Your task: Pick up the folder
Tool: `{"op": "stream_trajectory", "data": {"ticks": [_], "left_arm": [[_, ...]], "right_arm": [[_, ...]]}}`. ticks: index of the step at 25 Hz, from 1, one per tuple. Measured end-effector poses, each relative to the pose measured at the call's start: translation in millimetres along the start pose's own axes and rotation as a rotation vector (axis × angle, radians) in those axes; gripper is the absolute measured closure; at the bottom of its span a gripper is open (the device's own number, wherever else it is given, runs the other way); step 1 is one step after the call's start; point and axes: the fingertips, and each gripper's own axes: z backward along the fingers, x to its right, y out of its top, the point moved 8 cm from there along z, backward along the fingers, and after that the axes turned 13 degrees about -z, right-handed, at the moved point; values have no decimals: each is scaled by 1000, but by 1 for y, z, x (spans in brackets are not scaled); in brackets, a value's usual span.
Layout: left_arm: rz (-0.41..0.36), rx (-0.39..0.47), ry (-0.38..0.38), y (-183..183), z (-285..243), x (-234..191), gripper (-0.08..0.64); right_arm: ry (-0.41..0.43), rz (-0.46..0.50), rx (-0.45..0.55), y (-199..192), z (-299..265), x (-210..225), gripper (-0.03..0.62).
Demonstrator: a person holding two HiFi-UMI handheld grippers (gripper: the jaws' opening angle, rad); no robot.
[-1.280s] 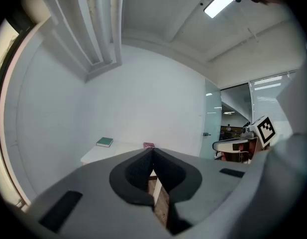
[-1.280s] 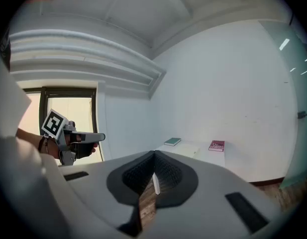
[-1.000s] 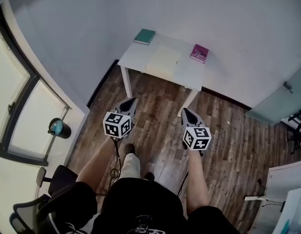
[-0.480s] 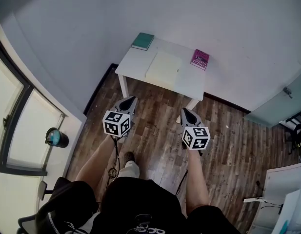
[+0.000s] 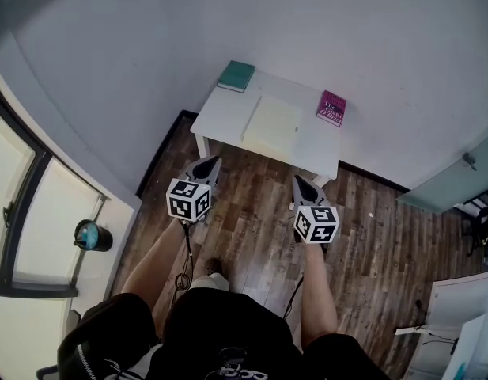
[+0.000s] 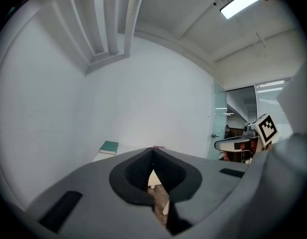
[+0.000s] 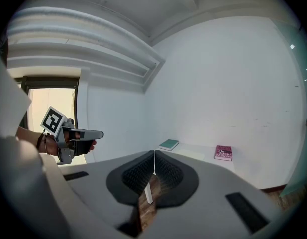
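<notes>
Folder (image 5: 271,123), pale yellow, is seen flat on the middle of the white table (image 5: 220,117), between a teal book (image 5: 236,76) and a pink book (image 5: 331,108), and apart from both. The left gripper (image 5: 209,163) and the right gripper (image 5: 298,182) are held over the wooden floor, short of the table. The jaws of both are fully together, and nothing is gripped by either.

The step in hand is judged to be the approach. The jaws should be opened before the table is reached. As the folder looks thin and lies flat, it is probably best taken by its near edge, which seems close to the table's front edge. One jaw should be passed under it, and the books should not be pushed.

In the left gripper view the folder is hidden behind the jaws. In the right gripper view it is hardly told from the white tabletop. Its thickness and its open side cannot be made out.
</notes>
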Motion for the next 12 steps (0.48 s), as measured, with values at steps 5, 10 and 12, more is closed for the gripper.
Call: {"op": "stream_trajectory", "data": {"ticks": [5,10,12], "left_arm": [[6,-12,1,-7,-11,-24,538],[1,-17,-31,-9,-21,-35,538],[-4,-19,-40,-10,-22,-40,538]], "right_arm": [[-11,-5,-7,0,-23,-4,568],[-29,-15,-11,-1,-36,-5,568],[-36,-21,-9,-3,-40,-7,568]]}}
